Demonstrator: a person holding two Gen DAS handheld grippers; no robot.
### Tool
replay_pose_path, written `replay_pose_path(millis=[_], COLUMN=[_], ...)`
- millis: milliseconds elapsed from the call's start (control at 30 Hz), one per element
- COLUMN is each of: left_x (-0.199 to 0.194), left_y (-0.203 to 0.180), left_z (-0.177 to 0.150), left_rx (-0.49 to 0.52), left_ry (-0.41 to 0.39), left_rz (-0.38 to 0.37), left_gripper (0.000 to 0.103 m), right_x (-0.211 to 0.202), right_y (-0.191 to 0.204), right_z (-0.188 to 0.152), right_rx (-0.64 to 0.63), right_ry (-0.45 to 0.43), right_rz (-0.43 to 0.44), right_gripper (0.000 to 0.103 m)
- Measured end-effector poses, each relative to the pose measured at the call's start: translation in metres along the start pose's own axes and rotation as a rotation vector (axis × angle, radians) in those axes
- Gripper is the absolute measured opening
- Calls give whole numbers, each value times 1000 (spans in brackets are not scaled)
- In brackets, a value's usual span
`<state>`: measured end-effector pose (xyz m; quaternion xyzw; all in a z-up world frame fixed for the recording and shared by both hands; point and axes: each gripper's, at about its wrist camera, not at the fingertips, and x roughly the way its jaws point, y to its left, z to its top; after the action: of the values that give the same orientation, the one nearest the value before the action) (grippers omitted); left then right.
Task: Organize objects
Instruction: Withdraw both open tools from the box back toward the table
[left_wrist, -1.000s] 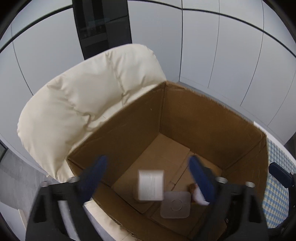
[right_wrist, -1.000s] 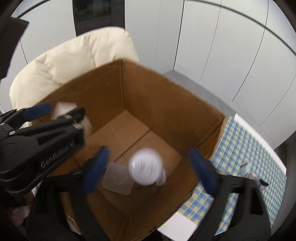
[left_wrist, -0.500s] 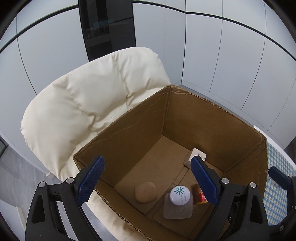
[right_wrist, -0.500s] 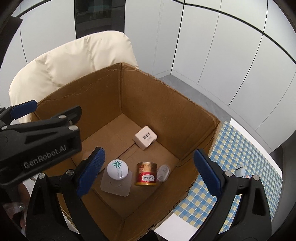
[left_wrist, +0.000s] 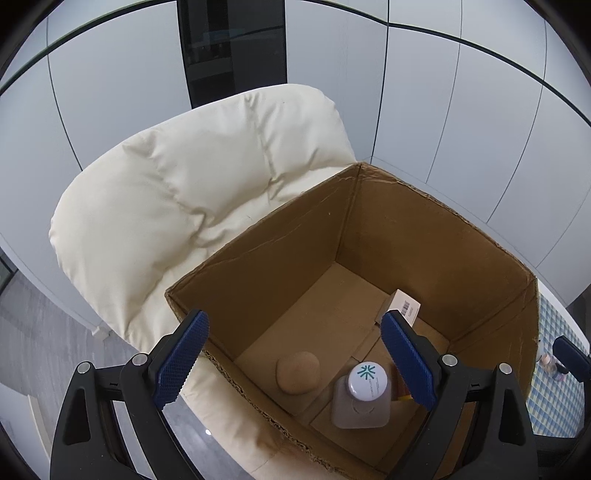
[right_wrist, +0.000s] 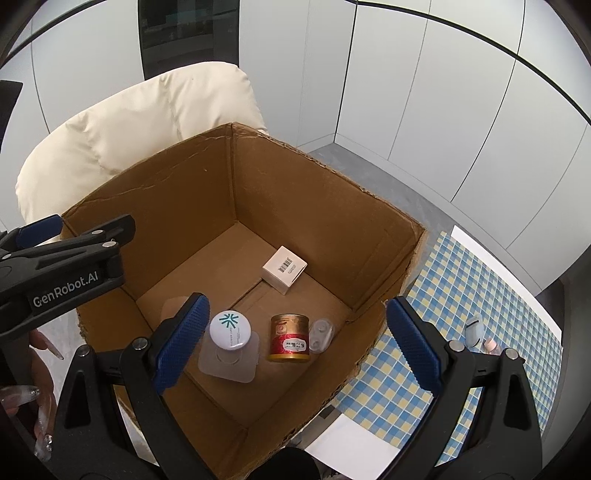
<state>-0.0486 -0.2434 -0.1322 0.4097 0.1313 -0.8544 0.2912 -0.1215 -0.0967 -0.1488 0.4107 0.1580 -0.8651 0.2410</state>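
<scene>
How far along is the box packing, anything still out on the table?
Done: the cardboard box holds a white-capped bottle, red tin, small white carton, clear case and tan round lump. In hand: nothing; left gripper and right gripper are both open above the box. Left: a few small items on the checkered cloth.

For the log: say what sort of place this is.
Probably a home or office room staged for tidying: a cream padded chair, a checked tablecloth, plain white wall panels, and a cardboard box holding small household items.
</scene>
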Motion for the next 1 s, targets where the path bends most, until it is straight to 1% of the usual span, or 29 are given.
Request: replay_pose_path(millis=[200, 467, 633, 800, 1000], left_x=[-10, -24, -41, -57, -73], left_y=[1, 7, 9, 12, 10], left_z=[-6, -19, -30, -38, -50], left_rx=[-3, -13, 13, 5, 34], left_ry=[-3, 16, 6, 1, -3], left_rz=[-11, -18, -4, -27, -21], left_gripper=[95, 95, 95, 95, 95], right_x=[-12, -33, -48, -67, -87], right_y=[-1, -3, -2, -4, -7], right_z=[-3, -6, -10, -18, -32], right_rx=[11, 38, 39, 57, 96], right_ry=[-4, -11, -16, -18, -6], right_rz=[-2, 4, 2, 8, 29], right_gripper=[98, 98, 98, 98, 98])
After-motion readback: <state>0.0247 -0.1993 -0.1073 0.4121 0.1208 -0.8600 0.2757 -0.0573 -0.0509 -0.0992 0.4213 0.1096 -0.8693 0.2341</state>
